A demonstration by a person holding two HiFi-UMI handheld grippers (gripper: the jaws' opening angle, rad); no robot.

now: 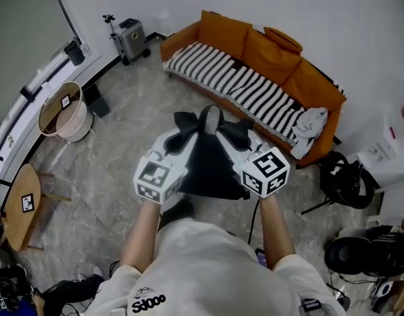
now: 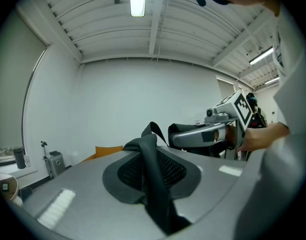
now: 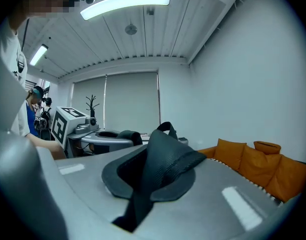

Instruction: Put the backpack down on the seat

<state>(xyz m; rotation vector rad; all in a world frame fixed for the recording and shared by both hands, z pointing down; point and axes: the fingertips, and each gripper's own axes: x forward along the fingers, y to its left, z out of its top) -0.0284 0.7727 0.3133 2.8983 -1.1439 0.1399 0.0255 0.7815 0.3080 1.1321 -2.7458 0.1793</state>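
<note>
The person's left gripper [image 1: 178, 140], grey with a cube of black-and-white square markers, sits left of centre in the head view. The matching right gripper [image 1: 240, 137] sits right of centre. A black backpack [image 1: 211, 166] hangs between them at the middle of the frame, over the grey marbled floor [image 1: 109, 176].

In the left gripper view, the left gripper [image 2: 152, 176] has its jaws drawn narrow, clamped on a black mesh shoulder strap [image 2: 153, 184] that runs up through the lower centre. The right gripper [image 2: 207, 134] appears at centre right.

In the right gripper view, the right gripper [image 3: 145, 184] is likewise pinched tight on the second mesh strap [image 3: 162, 164]. The left gripper [image 3: 100, 139] shows at centre left.

The orange sofa [image 1: 274, 58] with a black-and-white striped seat cover [image 1: 234, 84] runs across the upper right of the head view. The backpack is held in the air in front of it, not resting on the seat. A crumpled pale grey cloth [image 1: 310, 124] lies at the sofa's right end.

White print on the person's light shirt [image 1: 149, 300], at the bottom centre, reads roughly "Sdooo". A square marker tag lies on the round wooden side table [image 1: 17, 216] at the lower left. Labels on the white boxes at the right edge are too small to read.
</note>
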